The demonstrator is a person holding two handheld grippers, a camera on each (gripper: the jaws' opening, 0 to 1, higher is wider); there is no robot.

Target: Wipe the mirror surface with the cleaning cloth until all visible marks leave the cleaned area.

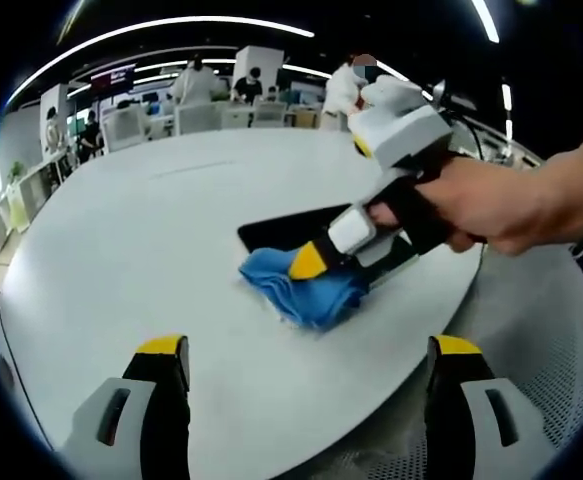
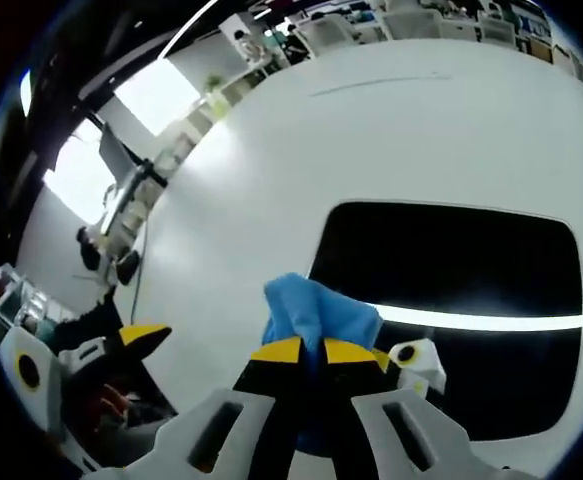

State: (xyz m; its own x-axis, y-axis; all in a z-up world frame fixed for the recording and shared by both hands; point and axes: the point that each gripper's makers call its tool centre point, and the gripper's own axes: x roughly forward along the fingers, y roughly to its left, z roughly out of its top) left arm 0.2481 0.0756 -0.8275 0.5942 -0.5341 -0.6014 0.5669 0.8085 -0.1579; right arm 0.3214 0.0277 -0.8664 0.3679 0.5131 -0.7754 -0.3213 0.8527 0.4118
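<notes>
Cleaning cloth (image 2: 316, 318): soft, light, bunches; hold by gathered fold. Pinched by right gripper (image 2: 313, 352) at mirror (image 2: 451, 260) edge. Left gripper (image 1: 306, 360): jaws spread, idle.

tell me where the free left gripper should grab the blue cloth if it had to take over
Probably the loose bunched fold of the cloth nearest the left gripper, coming in low from the table edge; the right gripper already pinches its top.
</notes>
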